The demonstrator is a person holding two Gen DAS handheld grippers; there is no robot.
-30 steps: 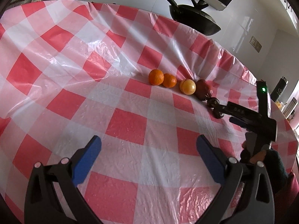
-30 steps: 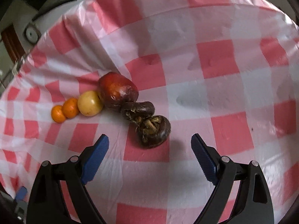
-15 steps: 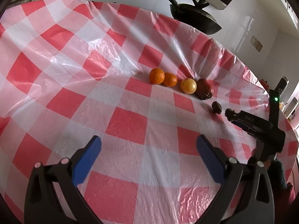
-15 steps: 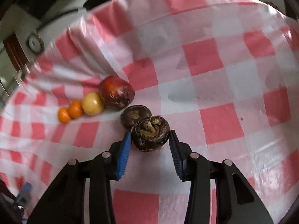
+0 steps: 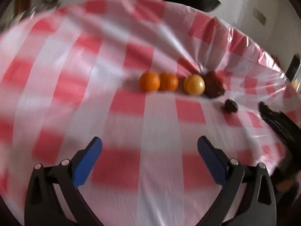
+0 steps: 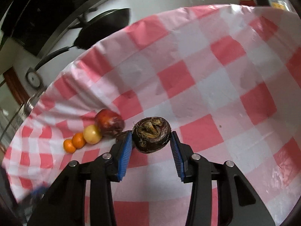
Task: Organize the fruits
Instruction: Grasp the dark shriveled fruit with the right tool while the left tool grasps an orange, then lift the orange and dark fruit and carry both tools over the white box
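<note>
Gripping a dark brown water chestnut (image 6: 151,137) between their ribbed blue pads (image 6: 125,154), the right tongs (image 6: 150,150) are holding it clear of the tabletop (image 6: 235,86); the jaws have just been closing, and the pads are now pressing on its two sides. The chestnut is a squat, flattened round, its wide axis running from pad to pad, and its rough, fibrous tan crown is tilting up and toward the camera. Its skin is looking smooth and faintly glossy around that scabby centre.

Taking the wrinkled dark red fruit (image 6: 109,124) as landmark: a second dark chestnut (image 5: 229,105) is lying on the cloth just beside it, apart from it, on the side facing the right tongs. On the red fruit's other side a smooth yellow round fruit (image 5: 194,84) is touching it, and beyond that two small oranges (image 5: 159,81) are sitting side by side, all forming one straight row.

The left tongs (image 5: 149,148) are standing open with nothing between their blue pads, hovering over the cloth well short of the red fruit; this view is blurring.

A thin, shiny plastic cloth of red and white checks is covering the tabletop, creasing near the red fruit. Beyond the far edge a black pan (image 6: 105,28) is sitting against a white wall.
</note>
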